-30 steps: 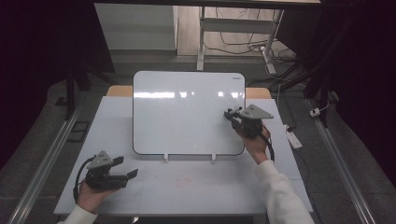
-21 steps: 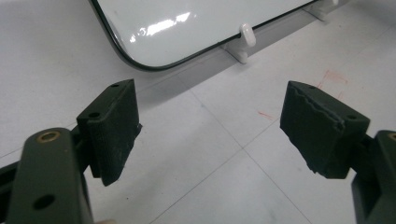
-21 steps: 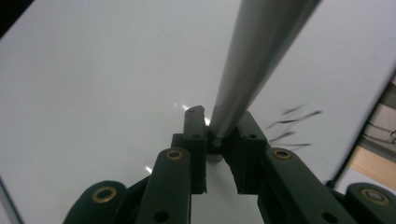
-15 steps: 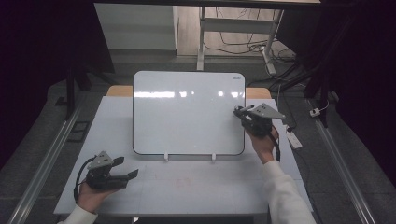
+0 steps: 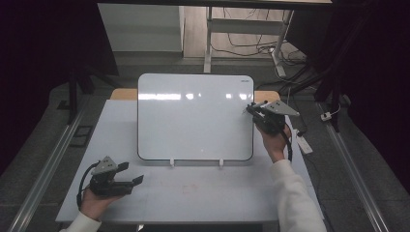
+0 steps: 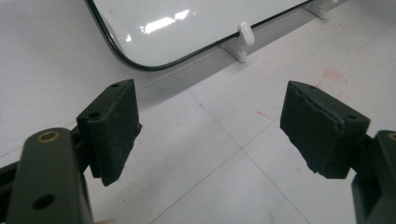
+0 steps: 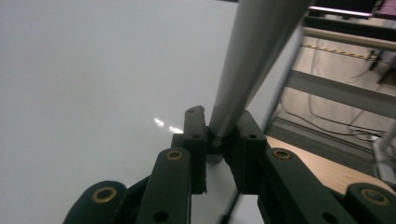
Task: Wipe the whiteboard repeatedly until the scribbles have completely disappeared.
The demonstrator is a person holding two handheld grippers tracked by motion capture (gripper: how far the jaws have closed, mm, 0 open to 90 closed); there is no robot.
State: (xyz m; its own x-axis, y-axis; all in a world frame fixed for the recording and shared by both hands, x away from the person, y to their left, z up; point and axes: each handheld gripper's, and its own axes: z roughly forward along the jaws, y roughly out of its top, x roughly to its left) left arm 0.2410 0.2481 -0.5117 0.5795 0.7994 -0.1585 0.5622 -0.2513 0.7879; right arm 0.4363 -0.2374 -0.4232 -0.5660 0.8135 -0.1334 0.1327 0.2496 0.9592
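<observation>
A white board [image 5: 193, 116] stands nearly upright on two small white feet [image 6: 245, 35] in the middle of the table. My right gripper [image 5: 251, 110] is at the board's right edge, about halfway up, shut on a grey marker [image 5: 259, 104]. In the right gripper view the marker [image 7: 252, 60] rises from between the jaws of the right gripper [image 7: 219, 126], in front of the blank board [image 7: 93, 70]. My left gripper [image 5: 133, 176] rests at the table's front left, open and holding nothing. In its own view the left gripper [image 6: 210, 126] faces the board's lower corner [image 6: 154, 28].
The white table [image 5: 203, 193] has faint red marks [image 6: 331, 77] in front of the board. A wooden strip [image 5: 266, 95] runs behind the board. Desk legs and cables [image 5: 251, 43] lie on the floor beyond. Metal rails [image 5: 46, 169] flank the table.
The right gripper with the marker has shifted a little to the right and upward along the board's right edge. The left gripper has stayed in place.
</observation>
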